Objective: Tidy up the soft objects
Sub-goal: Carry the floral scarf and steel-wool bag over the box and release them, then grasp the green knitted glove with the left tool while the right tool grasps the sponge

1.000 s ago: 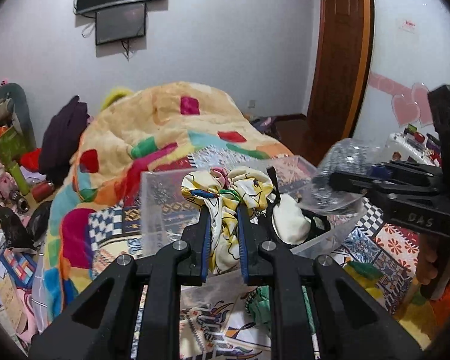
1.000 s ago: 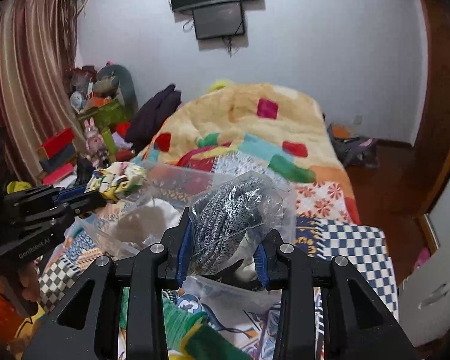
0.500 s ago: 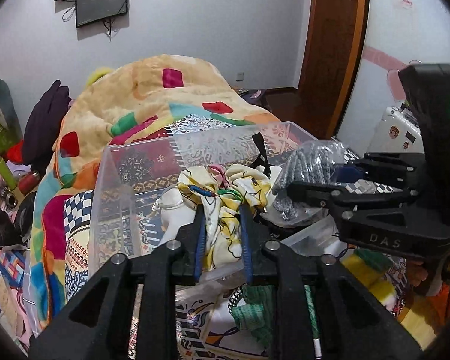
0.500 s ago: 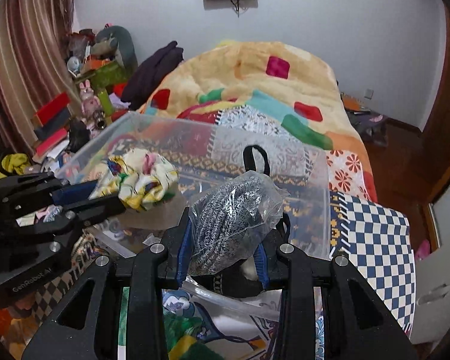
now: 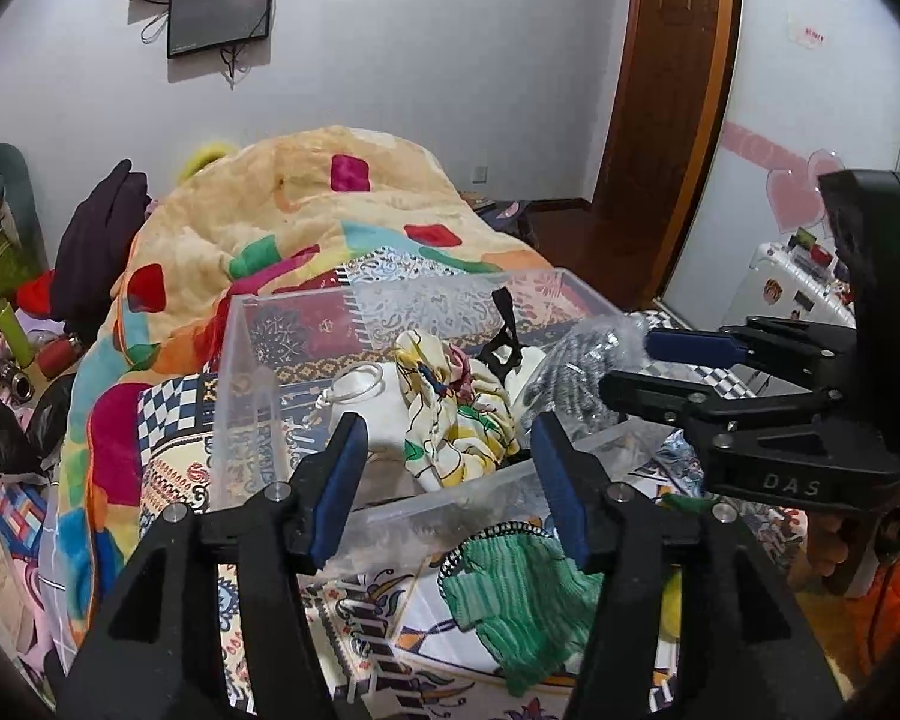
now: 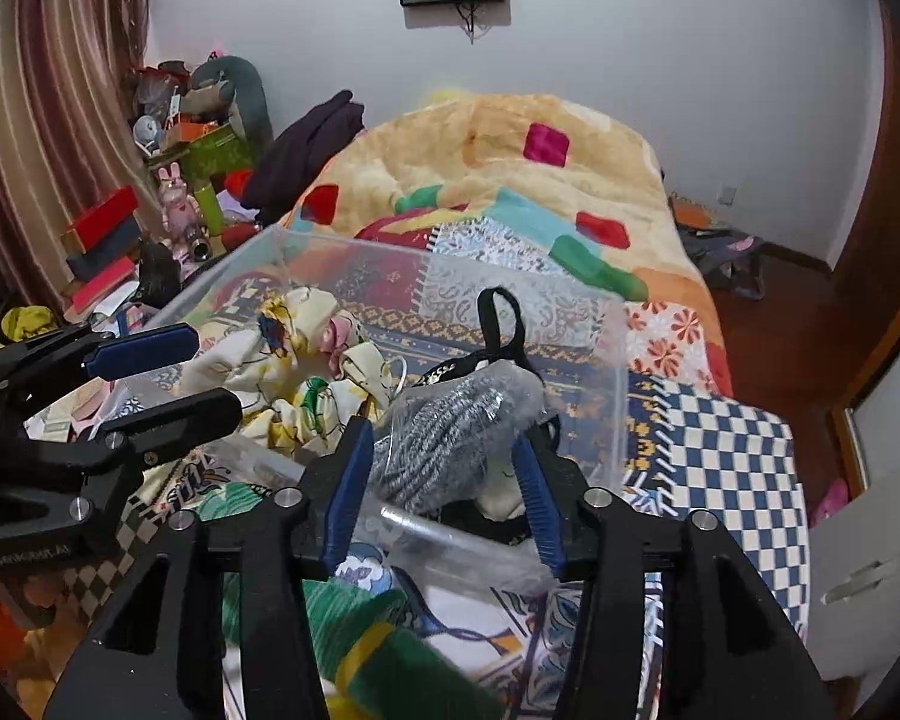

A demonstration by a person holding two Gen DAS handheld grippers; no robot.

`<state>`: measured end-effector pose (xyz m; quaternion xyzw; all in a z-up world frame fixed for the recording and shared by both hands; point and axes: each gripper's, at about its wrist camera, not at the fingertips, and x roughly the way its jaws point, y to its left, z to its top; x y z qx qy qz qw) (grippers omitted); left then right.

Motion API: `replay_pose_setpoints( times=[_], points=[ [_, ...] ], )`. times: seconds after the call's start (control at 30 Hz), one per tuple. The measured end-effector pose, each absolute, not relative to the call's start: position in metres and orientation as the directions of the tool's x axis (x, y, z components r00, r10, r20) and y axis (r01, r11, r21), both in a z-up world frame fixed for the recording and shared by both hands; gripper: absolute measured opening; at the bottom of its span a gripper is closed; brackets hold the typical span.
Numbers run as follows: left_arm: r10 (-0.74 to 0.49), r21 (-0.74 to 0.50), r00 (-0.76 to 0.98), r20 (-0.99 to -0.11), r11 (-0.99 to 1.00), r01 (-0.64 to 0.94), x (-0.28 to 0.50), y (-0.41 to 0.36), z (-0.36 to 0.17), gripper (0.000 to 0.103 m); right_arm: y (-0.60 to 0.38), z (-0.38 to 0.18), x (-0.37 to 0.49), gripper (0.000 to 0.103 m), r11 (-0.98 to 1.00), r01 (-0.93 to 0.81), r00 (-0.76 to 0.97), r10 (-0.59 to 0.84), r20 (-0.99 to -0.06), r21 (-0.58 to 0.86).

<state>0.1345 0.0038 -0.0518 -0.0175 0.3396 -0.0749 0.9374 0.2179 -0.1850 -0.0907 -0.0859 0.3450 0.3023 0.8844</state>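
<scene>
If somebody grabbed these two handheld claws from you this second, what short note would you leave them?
Left claw: jaws opening, the yellow floral cloth lies loose in the clear plastic bin.
Right claw: jaws opening around the bagged grey-and-white knit bundle, which sits over the bin's near edge.
Done: both pieces delivered to the bin, beside a white cloth and a black strap.
Left: pull both claws clear, then fetch the green knit piece on the bed before the bin.

Yellow floral scarf (image 5: 450,414) – crumpled, in clear bin (image 5: 252,372); bagged grey knit bundle (image 6: 450,426) beside it, over near rim.
</scene>
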Motion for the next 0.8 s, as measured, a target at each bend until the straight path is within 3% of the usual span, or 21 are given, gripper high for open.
replay_pose_setpoints(
  times=[0.27,0.43,0.8],
  points=[
    [-0.139,-0.075,0.798,-0.586,0.990,0.117,0.106,0.006,-0.033,0.076,-0.205,-0.064,0.187,0.070,0.820,-0.572,0.672,0.479,-0.565,0.014],
    [-0.136,-0.065,0.791,-0.597,0.991,0.121,0.091,0.002,-0.037,0.082,-0.216,-0.067,0.175,0.070,0.828,-0.561,0.682,0.473,-0.557,0.017],
    [-0.169,-0.116,0.691,-0.703,0.986,0.123,0.088,-0.014,-0.087,0.082,-0.225,-0.116,0.166,0.071,0.827,-0.550,0.591,0.482,-0.647,0.114]
  ],
)
